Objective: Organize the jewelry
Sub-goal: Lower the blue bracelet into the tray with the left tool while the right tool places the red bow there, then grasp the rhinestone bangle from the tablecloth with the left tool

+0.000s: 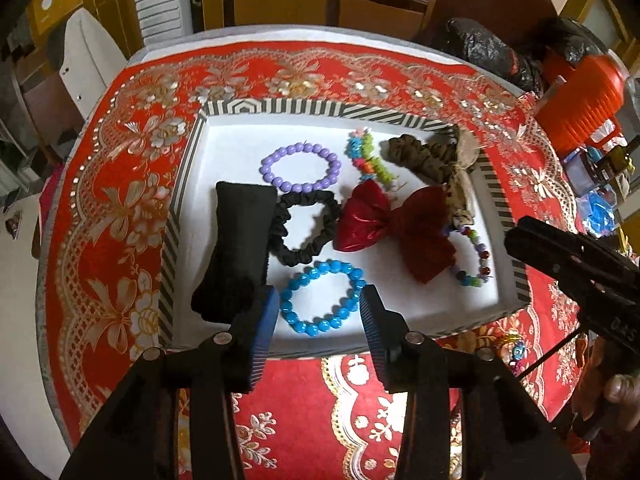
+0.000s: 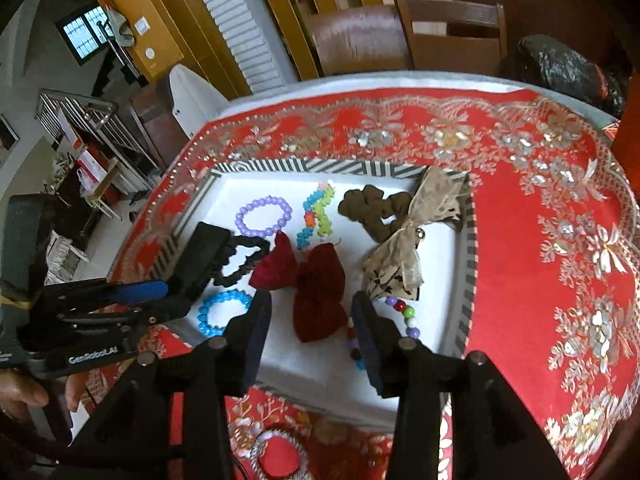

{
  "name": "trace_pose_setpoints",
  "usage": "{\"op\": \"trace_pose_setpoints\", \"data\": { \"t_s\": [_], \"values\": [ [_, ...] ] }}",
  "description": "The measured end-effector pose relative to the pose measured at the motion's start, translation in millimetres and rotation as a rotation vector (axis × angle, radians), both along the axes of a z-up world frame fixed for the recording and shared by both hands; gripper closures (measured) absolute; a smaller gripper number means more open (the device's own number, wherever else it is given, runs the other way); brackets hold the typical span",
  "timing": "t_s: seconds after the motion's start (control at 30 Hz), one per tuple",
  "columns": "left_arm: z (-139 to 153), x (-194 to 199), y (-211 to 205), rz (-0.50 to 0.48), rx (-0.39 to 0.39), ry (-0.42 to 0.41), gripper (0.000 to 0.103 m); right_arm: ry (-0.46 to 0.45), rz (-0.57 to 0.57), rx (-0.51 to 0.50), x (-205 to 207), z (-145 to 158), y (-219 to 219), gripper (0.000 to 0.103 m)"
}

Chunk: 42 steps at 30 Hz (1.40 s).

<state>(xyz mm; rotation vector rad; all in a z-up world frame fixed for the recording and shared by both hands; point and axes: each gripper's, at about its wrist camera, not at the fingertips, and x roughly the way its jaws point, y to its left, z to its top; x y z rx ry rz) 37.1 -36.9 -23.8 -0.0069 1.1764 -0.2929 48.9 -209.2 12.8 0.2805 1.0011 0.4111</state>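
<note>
Left wrist view: The left tool [image 1: 319, 304] hangs released above the near edge of the striped tray [image 1: 280, 109], its pads apart with nothing between them; the blue bead bracelet [image 1: 323, 297] lies on the tray floor below the gap. On the white floor also lie a black folded cloth [image 1: 236, 240] at left, a black scrunchie [image 1: 306, 226] touching it, a purple bead bracelet [image 1: 301, 167] farther off, a multicoloured bead strand [image 1: 369, 156], a brown scrunchie [image 1: 420, 154], a red bow [image 1: 394, 230] at centre, a beige bow [image 1: 460, 184] at right and a mixed bead bracelet [image 1: 474, 256] partly under the red bow. The tray rests on a desk under a red floral cloth [image 1: 100, 200]. The right tool [image 1: 516, 236] enters from the right edge.

Right wrist view: The right tool [image 2: 310, 316] is released over the tray's near right part, nothing between its pads; the red bow [image 2: 316, 292] lies below. The left tool [image 2: 172, 294] reaches in from the left, beside the blue bead bracelet [image 2: 218, 314].
</note>
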Motion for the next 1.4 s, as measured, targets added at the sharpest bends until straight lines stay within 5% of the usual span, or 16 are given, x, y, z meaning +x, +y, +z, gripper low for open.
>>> {"op": "trace_pose_setpoints", "data": {
  "t_s": [0.6, 1.4],
  "values": [
    [20.4, -45.4, -20.4, -0.069, 0.0, -0.058, 0.075, -0.1, -0.068, -0.035, -91.0, 42.2, -37.0, 0.052],
    [8.1, -74.1, -35.5, -0.133, -0.001, -0.027, 0.075, 0.022, -0.155, -0.091, -159.3, -5.9, -68.7, 0.05]
  ]
}}
